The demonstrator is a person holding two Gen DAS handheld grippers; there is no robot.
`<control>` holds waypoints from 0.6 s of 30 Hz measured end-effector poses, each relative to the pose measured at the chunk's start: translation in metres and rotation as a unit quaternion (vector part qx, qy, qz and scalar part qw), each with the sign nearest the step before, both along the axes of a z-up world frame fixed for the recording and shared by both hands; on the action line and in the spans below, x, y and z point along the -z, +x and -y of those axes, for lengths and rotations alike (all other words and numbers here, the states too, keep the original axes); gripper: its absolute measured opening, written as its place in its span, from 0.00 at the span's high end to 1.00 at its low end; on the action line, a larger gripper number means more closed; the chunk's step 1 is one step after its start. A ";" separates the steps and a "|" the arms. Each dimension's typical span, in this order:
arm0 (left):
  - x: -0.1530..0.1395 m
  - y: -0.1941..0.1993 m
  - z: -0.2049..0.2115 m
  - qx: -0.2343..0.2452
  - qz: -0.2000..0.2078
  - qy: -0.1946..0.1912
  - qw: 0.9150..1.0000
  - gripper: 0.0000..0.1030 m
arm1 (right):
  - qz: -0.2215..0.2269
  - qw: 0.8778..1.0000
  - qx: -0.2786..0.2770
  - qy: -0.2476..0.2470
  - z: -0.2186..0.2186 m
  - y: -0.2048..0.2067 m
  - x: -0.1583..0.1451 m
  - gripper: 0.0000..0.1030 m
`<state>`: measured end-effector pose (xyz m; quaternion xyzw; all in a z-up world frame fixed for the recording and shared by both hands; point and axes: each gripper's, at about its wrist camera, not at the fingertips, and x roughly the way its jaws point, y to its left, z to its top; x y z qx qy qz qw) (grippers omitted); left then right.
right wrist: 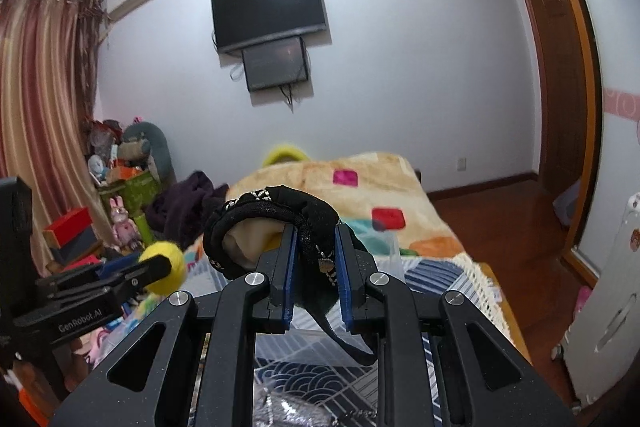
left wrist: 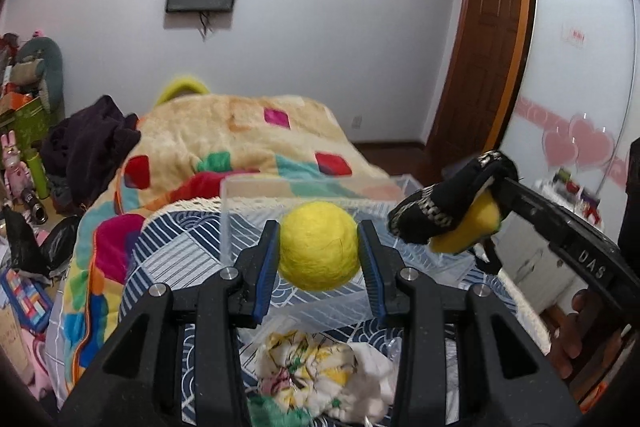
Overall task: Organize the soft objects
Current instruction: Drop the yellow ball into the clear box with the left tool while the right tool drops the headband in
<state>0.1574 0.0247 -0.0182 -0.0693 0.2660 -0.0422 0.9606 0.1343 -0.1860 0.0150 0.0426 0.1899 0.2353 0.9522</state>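
Note:
My left gripper (left wrist: pixel 319 254) is shut on a yellow felt ball (left wrist: pixel 319 251) and holds it above a clear plastic box (left wrist: pixel 248 187) on the bed. My right gripper (right wrist: pixel 316 259) is shut on a black knitted hat (right wrist: pixel 276 217) with a pale lining, held in the air. In the left wrist view the right gripper (left wrist: pixel 498 187) and the black hat (left wrist: pixel 440 207) show at the right, level with the ball. In the right wrist view the left gripper (right wrist: pixel 168 267) and the ball (right wrist: pixel 168 259) show at the left.
A crumpled floral cloth (left wrist: pixel 320 371) lies in a clear container under the left gripper. The bed carries a blue patterned cover (left wrist: pixel 176 251) and a colourful blanket (left wrist: pixel 240 135). Dark clothes (left wrist: pixel 88 143) lie at its left. Clutter fills the floor at left (left wrist: pixel 24 267).

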 end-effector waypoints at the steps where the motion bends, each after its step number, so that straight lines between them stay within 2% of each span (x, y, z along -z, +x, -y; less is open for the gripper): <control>1: 0.003 0.007 0.002 0.005 -0.012 0.004 1.000 0.62 | -0.015 1.000 -0.001 -0.001 -0.001 0.007 0.007 0.84; 9: 0.028 0.053 0.006 0.014 -0.085 0.026 0.996 0.62 | -0.109 0.994 -0.029 0.001 -0.010 0.042 0.042 0.84; 12: 0.035 0.062 0.007 0.011 -0.099 0.034 0.994 0.62 | -0.122 0.992 -0.027 -0.012 -0.012 0.048 0.044 0.84; 16: 0.041 0.066 0.011 0.012 -0.110 0.049 0.993 0.62 | -0.133 0.990 -0.016 -0.031 -0.013 0.051 0.049 0.79; 18: 0.043 0.068 0.011 0.011 -0.114 0.050 0.992 0.61 | -0.138 0.990 -0.016 -0.032 -0.011 0.052 0.048 0.71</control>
